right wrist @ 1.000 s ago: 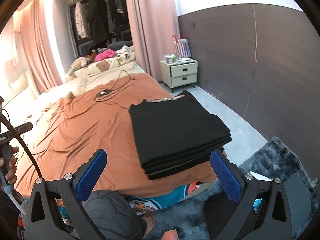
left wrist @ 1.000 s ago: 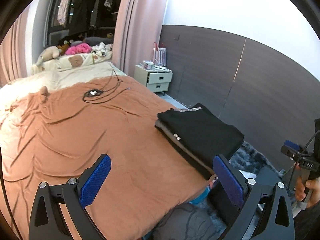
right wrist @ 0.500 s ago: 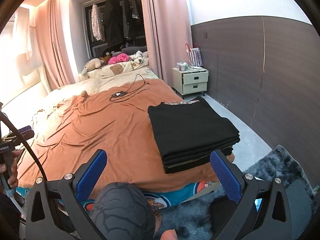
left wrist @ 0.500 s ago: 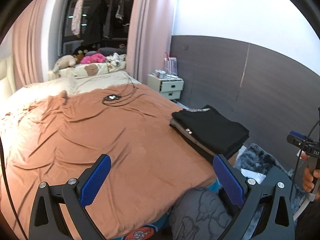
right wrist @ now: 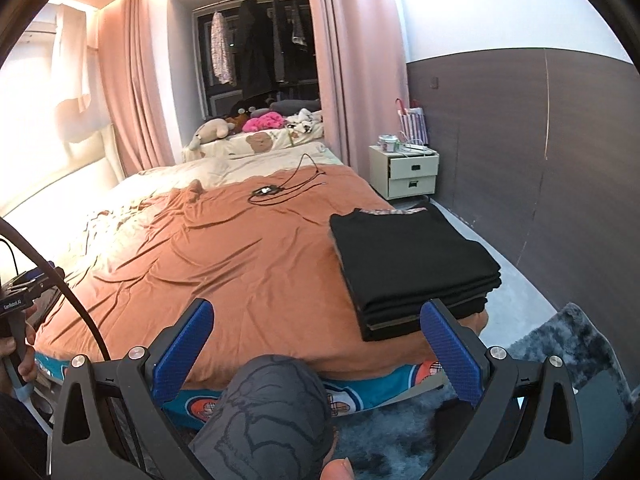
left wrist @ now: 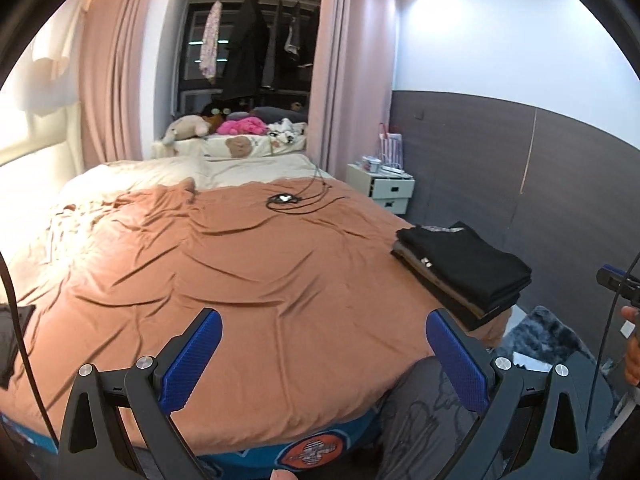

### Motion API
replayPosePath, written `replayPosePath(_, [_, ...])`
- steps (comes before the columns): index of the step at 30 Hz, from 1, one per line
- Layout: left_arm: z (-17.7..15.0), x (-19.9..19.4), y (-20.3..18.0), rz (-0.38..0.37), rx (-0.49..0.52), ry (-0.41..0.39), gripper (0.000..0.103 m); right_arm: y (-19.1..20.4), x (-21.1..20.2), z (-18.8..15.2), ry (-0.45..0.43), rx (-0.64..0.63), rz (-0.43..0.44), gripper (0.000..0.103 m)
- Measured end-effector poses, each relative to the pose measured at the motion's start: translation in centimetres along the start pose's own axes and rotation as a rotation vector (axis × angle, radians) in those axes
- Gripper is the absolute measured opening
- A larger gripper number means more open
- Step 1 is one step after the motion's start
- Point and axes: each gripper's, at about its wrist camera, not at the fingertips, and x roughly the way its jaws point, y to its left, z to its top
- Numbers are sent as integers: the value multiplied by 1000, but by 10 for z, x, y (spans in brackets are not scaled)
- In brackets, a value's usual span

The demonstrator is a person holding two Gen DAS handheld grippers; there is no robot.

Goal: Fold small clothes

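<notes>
A stack of folded dark clothes (left wrist: pixel 464 266) (right wrist: pixel 412 264) lies on the near right corner of the orange bedspread (left wrist: pixel 224 272) (right wrist: pixel 240 264), black garment on top. My left gripper (left wrist: pixel 320 354) hangs open above the bed's near edge, nothing between its blue pads. My right gripper (right wrist: pixel 316 346) is open too, held back from the bed, the stack just beyond its right finger (right wrist: pixel 450 350). A dark piece of cloth (left wrist: pixel 12 332) shows at the bed's left edge. The other gripper's handle appears at the edge of each view, held in a hand (right wrist: pixel 16 356).
A person's knee in grey patterned trousers (right wrist: pixel 276 404) sits in front of the bed. A black cable with a small device (left wrist: pixel 286 200) lies mid-bed. A white nightstand (right wrist: pixel 408 174) stands by the dark wall panel. A grey shaggy rug (right wrist: pixel 560 344) covers the floor on the right. Plush toys (left wrist: pixel 236 126) lie beyond the pillows.
Both grippers have pulled back and risen from the stack, so more of the bed and room shows. Both stayed open. The stack has not moved.
</notes>
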Motion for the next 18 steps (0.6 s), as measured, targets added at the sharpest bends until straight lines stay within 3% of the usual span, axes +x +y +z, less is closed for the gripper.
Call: replayPosePath(18, [-50, -25, 12, 58, -19, -26, 103, 14, -6, -41, 14, 40, 25, 103])
